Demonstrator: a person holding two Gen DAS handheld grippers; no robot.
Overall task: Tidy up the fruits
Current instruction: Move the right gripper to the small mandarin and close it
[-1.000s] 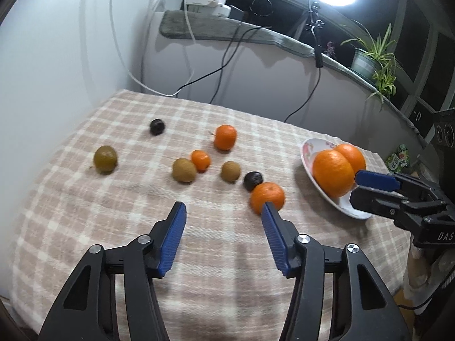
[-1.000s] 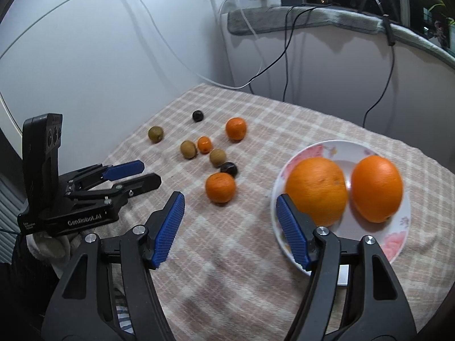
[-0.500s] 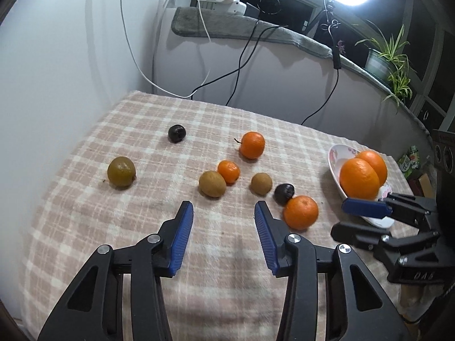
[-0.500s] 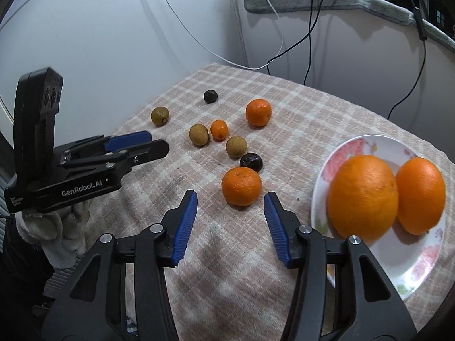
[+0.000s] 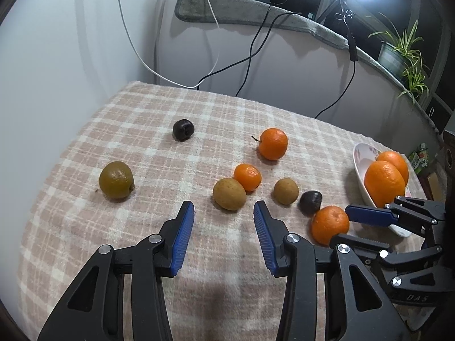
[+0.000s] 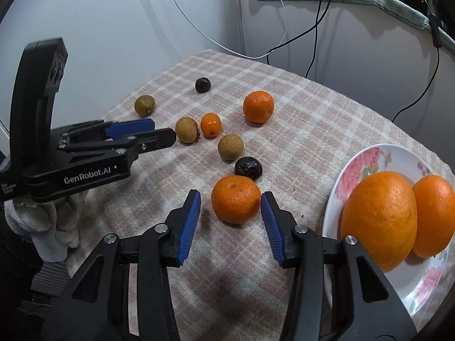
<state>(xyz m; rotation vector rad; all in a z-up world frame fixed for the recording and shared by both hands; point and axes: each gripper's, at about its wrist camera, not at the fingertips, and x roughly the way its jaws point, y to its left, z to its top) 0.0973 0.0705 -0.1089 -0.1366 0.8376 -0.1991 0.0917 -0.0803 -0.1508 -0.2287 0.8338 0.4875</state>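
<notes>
I bring the right gripper (image 6: 231, 209) to the round orange tangerine with a dimpled skin (image 6: 235, 199), which lies on the beige checked tablecloth (image 6: 298, 130) just beside the white floral plate (image 6: 378, 153). Its jaws are closing, with the tangerine between the tips; the right pad seems at the skin and the left one is still apart, so nothing is gripped yet. I think I chose this fruit because it is nearest to the plate, where two large oranges (image 6: 381, 218) already lie. The tangerine is almost a ball, a little flattened, so it has no real long axis; its small stem mark looks upward and away from me.

A dark wrinkled fruit (image 6: 248, 168) touches it behind. The left gripper (image 5: 224, 211) has narrow jaws, holding nothing, and points at the tan oval fruit (image 5: 229, 193), whose long axis goes across the jaws, next to a small tangerine (image 5: 247, 177).
</notes>
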